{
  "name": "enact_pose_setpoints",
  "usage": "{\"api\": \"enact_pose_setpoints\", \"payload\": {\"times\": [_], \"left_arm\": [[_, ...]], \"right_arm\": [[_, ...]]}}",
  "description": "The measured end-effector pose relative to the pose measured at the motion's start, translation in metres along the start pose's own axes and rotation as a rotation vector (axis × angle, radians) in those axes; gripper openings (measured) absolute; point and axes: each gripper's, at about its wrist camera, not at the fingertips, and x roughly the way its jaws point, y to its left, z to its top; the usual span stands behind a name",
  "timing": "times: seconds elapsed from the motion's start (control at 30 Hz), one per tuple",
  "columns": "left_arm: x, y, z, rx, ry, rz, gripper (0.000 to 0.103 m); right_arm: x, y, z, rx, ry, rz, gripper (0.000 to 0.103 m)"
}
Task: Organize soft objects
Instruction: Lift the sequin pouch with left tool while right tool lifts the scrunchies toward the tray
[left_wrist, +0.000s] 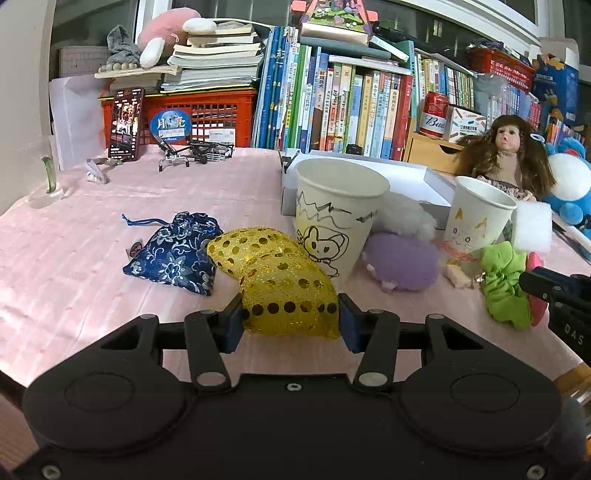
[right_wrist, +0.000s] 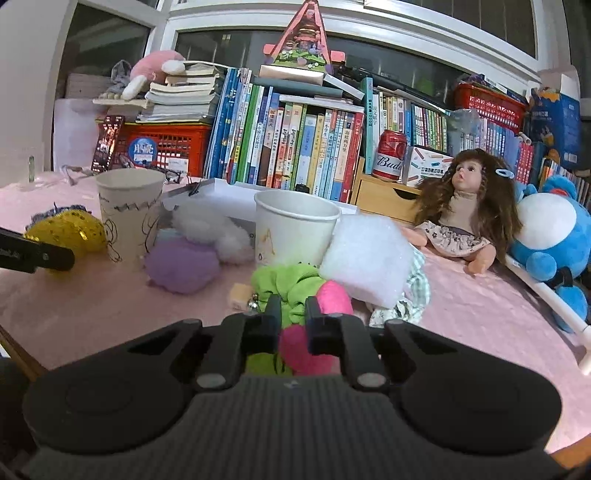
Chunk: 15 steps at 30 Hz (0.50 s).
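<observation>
My left gripper (left_wrist: 290, 314) is shut on a gold sequinned pouch (left_wrist: 284, 284), its pads pressing in on both sides just above the pink tablecloth (left_wrist: 92, 280). A blue brocade pouch (left_wrist: 173, 254) lies to its left. My right gripper (right_wrist: 293, 306) is shut on a green scrunchie (right_wrist: 291, 280), with a pink soft piece (right_wrist: 334, 295) against its right finger. Behind stand two drawn-on paper cups (left_wrist: 336, 210) (right_wrist: 295, 229). A purple plush (right_wrist: 181, 266), white fluff (right_wrist: 210, 225) and a white foam block (right_wrist: 365, 254) lie around them.
A doll (right_wrist: 465, 206) and a blue plush toy (right_wrist: 554, 236) sit at the right. A white flat box (left_wrist: 406, 177), a row of books (left_wrist: 332, 110), a red crate (left_wrist: 207, 110) and a phone on a stand (left_wrist: 125, 122) line the back. A checked cloth (right_wrist: 413, 295) lies under the foam.
</observation>
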Motion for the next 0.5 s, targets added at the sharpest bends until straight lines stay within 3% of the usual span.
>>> {"api": "enact_pose_setpoints", "payload": {"times": [0.13, 0.2, 0.33, 0.5], "left_arm": [[-0.006, 0.000, -0.001, 0.003, -0.002, -0.003, 0.050], [-0.008, -0.001, -0.003, 0.022, -0.019, 0.016, 0.056], [-0.008, -0.003, -0.003, 0.043, -0.043, 0.054, 0.065], [-0.003, 0.000, 0.001, 0.022, -0.056, 0.064, 0.077]], "right_arm": [[-0.002, -0.005, -0.003, 0.037, -0.010, -0.019, 0.064], [-0.002, -0.008, -0.003, 0.047, -0.013, -0.026, 0.075], [0.003, -0.007, -0.006, 0.031, 0.013, -0.011, 0.085], [0.013, -0.002, -0.009, 0.027, 0.064, 0.010, 0.089]]}}
